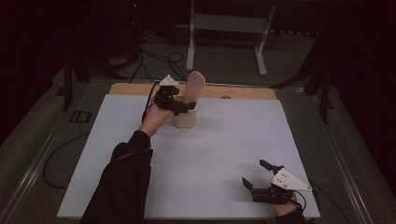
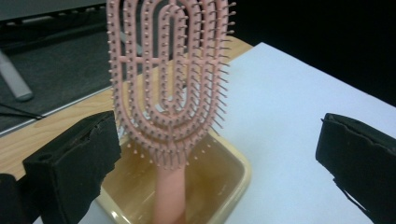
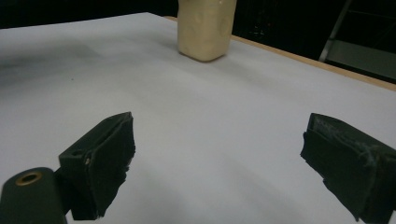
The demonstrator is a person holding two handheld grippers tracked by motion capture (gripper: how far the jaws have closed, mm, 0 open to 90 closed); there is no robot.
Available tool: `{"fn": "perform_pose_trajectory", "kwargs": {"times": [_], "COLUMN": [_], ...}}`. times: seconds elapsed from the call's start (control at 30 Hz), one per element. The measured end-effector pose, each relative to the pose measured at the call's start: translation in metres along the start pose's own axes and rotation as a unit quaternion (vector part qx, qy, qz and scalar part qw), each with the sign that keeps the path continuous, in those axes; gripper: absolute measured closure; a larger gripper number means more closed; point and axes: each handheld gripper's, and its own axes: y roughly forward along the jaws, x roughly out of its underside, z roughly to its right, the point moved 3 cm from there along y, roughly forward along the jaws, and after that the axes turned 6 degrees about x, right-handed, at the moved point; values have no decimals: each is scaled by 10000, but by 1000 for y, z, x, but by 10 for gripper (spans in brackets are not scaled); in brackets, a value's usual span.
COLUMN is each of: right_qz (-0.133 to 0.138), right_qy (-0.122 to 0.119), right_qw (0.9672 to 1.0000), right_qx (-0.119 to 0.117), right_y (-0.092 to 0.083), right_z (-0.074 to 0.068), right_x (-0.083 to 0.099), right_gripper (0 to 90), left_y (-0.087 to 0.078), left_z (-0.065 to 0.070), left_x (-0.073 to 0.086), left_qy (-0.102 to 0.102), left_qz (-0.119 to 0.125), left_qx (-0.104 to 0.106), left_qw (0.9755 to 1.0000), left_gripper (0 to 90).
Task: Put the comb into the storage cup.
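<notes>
1. The pink hairbrush (image 2: 169, 79) stands upright, handle down, in the cream holder (image 1: 185, 118) near the surface's (image 1: 210, 154) far edge.
2. The left tongs (image 1: 183, 105) gape wide beside it, gripping nothing.
3. The right tongs (image 1: 258, 173) spread wide, empty, near the near right corner.

Dim room, dark surroundings, white mat evenly lit (no glare), close-up views slightly soft, faint shadows
</notes>
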Motion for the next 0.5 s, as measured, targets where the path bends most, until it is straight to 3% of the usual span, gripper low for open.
{"fn": "perform_pose_trajectory", "kwargs": {"times": [0.17,0.4,0.5], "right_qz": [4,13,2], "right_qy": [11,18,17], "right_qw": [10000,10000,10000], "right_qx": [4,5,5], "right_y": [0,0,0], "right_z": [1,2,1], "right_x": [1,1,0], "right_gripper": [93,93,93], "left_y": [2,-3,-7], "left_z": [2,6,8], "left_x": [1,-2,-2], "left_qy": [109,59,125], "left_qz": [-241,-144,-142], "left_qx": [126,248,257], "left_qw": [9996,9996,9995], "left_gripper": [0,0,0]}}
